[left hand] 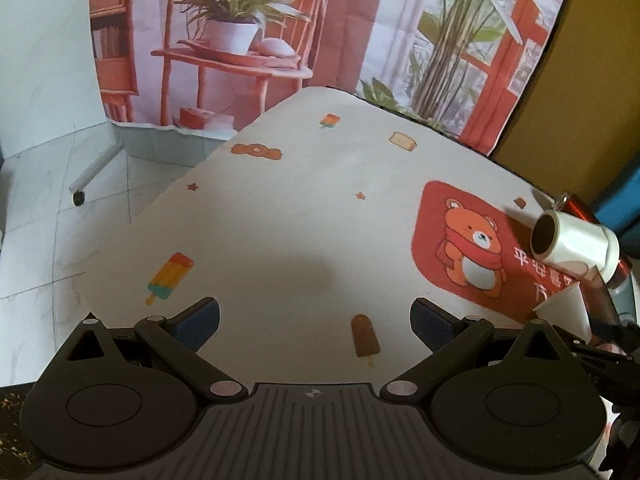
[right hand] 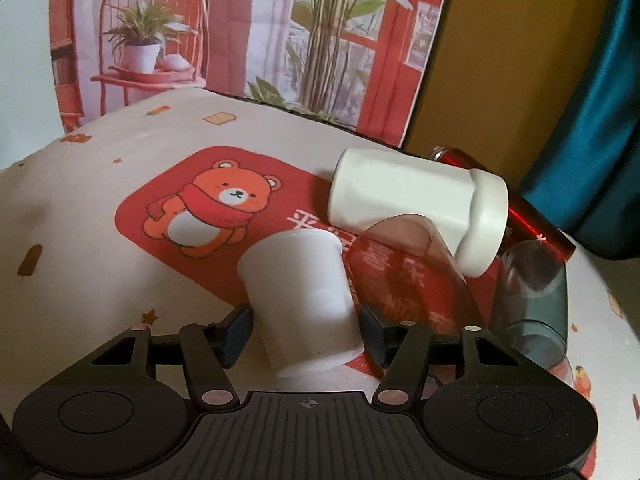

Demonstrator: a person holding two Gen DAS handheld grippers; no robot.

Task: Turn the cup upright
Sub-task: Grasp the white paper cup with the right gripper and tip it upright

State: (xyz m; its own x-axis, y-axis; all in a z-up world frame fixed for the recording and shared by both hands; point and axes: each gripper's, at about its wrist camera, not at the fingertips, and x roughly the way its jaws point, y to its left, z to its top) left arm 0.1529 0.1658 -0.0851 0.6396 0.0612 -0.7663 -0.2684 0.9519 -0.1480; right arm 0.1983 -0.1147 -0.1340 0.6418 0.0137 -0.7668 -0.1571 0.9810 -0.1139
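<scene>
We see the small white cup (right hand: 306, 304) tilted, mouth away, between the right gripper (right hand: 306, 330) pads, jaws closed on it. Left gripper (left hand: 315, 322) jaws spread, holding nothing.

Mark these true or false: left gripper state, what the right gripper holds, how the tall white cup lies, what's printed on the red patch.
1. The left gripper is open and holds nothing. True.
2. The right gripper has its fingers on either side of the small white plastic cup. True.
3. The tall white cylindrical cup stands upright on the table. False: it lies tilted on its side, resting on other cups.
4. The red patch on the patterned tablecloth shows a cat. False: it shows an orange bear with a red scarf.
5. A red metallic cylinder lies behind the tall white cup. True.
</scene>
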